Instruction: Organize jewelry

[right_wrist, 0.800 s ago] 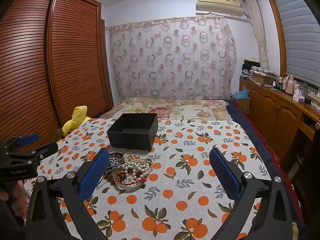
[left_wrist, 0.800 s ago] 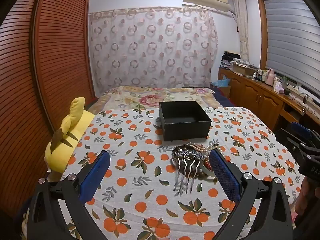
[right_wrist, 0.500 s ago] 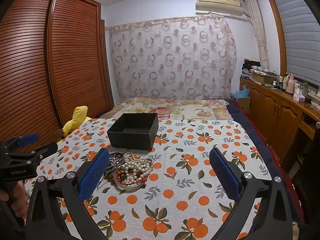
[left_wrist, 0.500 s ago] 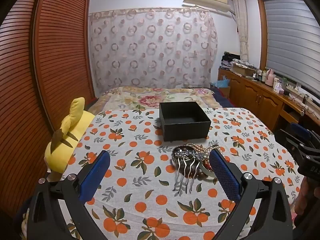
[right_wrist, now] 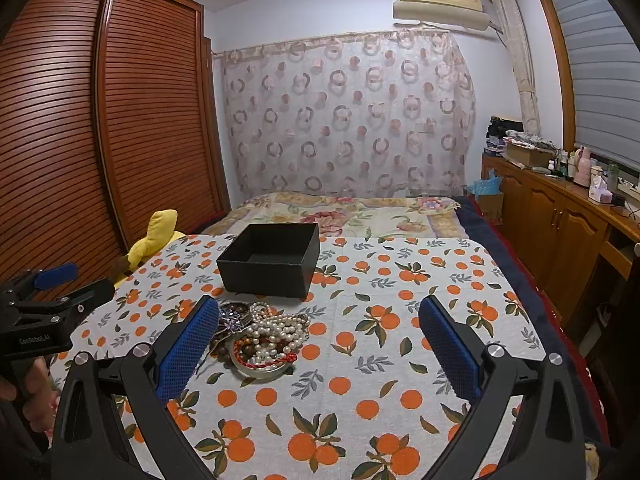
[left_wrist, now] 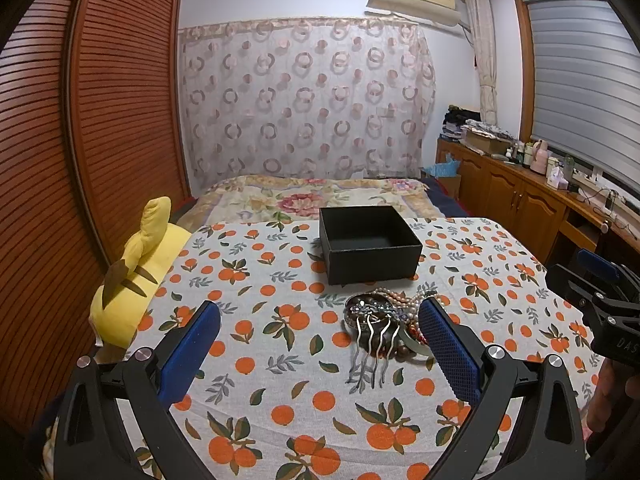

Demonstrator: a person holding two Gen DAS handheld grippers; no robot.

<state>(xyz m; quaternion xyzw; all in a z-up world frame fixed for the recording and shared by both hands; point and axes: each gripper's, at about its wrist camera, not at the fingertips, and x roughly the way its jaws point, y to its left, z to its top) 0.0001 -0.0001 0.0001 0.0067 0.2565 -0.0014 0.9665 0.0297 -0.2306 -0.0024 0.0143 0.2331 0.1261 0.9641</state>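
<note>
Left wrist view shows almost nothing altered from the frames a moment earlier: the left gripper (left_wrist: 320,344) hangs in the same pose over the orange-print tabletop (left_wrist: 256,384), its jaws spread wide and empty. Just right of frame centre lies the jewelry pile (left_wrist: 384,320), with a metal hair comb (left_wrist: 374,338) at its front, prongs pointing toward the camera, and bead strands heaped behind it. The pile sits partly behind the right-hand blue pad, not between the jaws. Directly above it in the frame, close by but not touching, stands the black box (left_wrist: 370,244), open-topped and apparently empty.

Right wrist view agrees. The right gripper (right_wrist: 318,344) also has its jaws fully apart, holding nothing, and has not shifted noticeably. Here the pearl necklace (right_wrist: 276,330) and a red cord over a bangle sit at lower centre-left, next to the left blue pad, with the box above them. A yellow plush toy (right_wrist: 154,236) rests at the left edge.

Since neither tool has moved and the pile is unchanged, sorting has probably not begun; every piece remains outside the box. A first pick, likely the comb or the pearls, looks imminent.
</note>
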